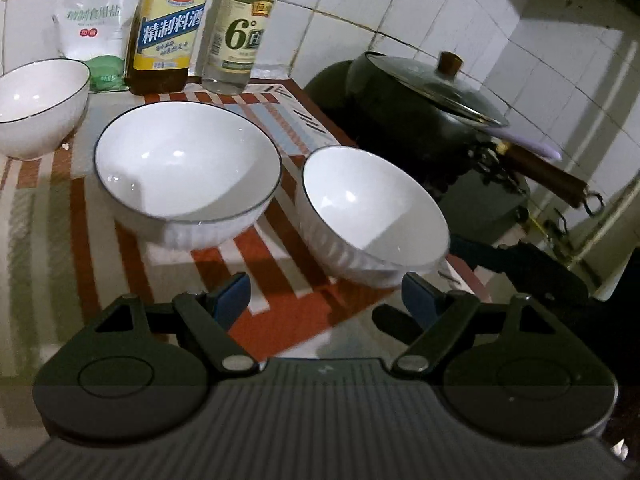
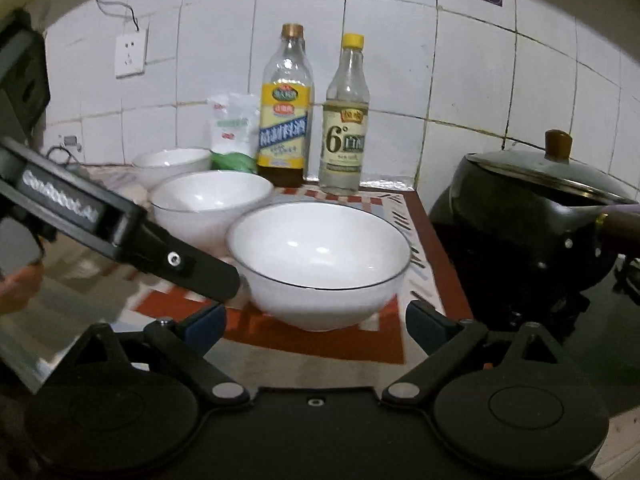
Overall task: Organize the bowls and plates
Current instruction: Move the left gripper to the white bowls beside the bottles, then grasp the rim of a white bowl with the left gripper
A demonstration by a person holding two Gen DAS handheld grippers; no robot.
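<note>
Three white bowls with dark rims stand on a striped orange mat. In the left wrist view a large bowl [image 1: 188, 168] is in the middle, a smaller bowl [image 1: 372, 216] sits at the right close to my fingers, and a third bowl [image 1: 40, 104] is at the far left. My left gripper [image 1: 326, 300] is open and empty, just short of the right bowl. In the right wrist view the nearest bowl [image 2: 320, 256] sits ahead of my open, empty right gripper [image 2: 316, 324], with a second bowl [image 2: 208, 204] and a third bowl [image 2: 172, 164] behind. The left gripper's body [image 2: 120, 232] crosses at the left.
Two bottles [image 1: 168, 28] [image 1: 240, 36] and a salt bag [image 1: 92, 20] stand against the tiled wall behind the bowls. A black lidded wok [image 1: 432, 100] with a wooden handle sits to the right of the mat; it also shows in the right wrist view [image 2: 532, 232].
</note>
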